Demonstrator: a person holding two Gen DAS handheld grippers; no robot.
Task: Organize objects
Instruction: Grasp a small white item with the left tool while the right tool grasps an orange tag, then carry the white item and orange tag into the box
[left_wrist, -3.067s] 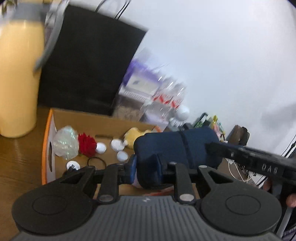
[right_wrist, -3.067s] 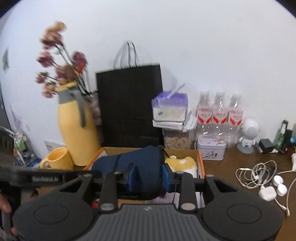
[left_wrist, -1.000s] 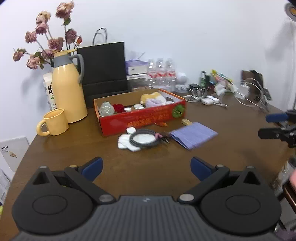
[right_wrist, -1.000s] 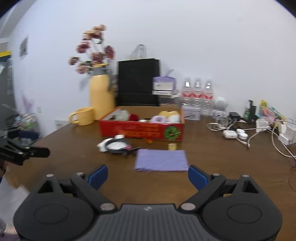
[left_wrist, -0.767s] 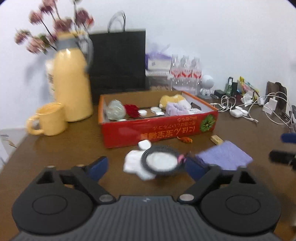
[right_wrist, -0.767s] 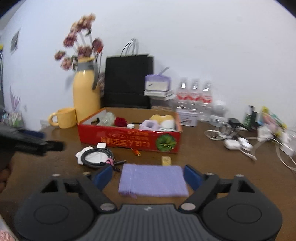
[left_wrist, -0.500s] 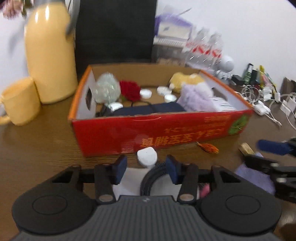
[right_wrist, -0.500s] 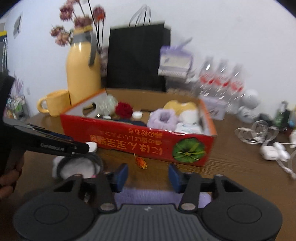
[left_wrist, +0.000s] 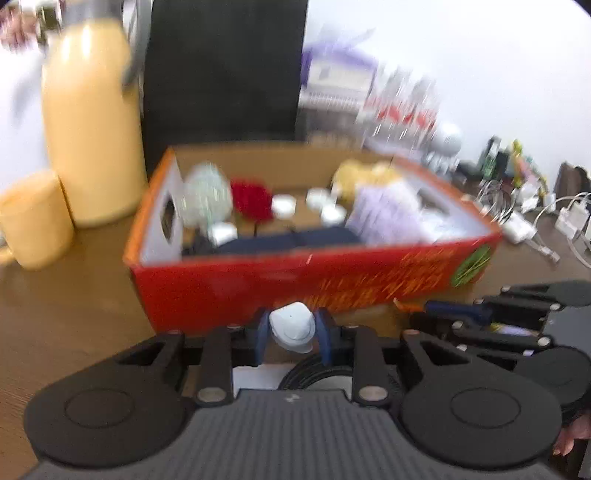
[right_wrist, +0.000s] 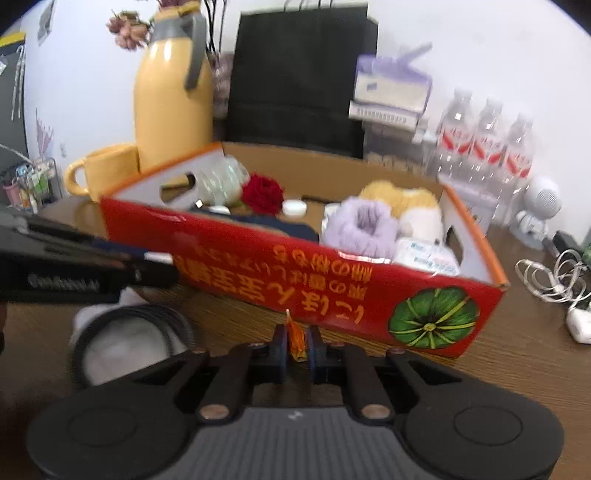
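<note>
**Both grippers close on small items before the red box**

As its jaws have just been closing, the left gripper (left_wrist: 291, 334) pinches a small white case (left_wrist: 292, 325), while the right gripper (right_wrist: 296, 343), jaws nearly together after closing too, clamps an orange wrapped candy (right_wrist: 296, 338). Both items sit on the wooden table (right_wrist: 517, 369) just before the red box (right_wrist: 332, 291), beside a black cable coil (right_wrist: 162, 325).

white case (left_wrist: 292, 326), orange wrapper (right_wrist: 296, 339), between tongs
</note>
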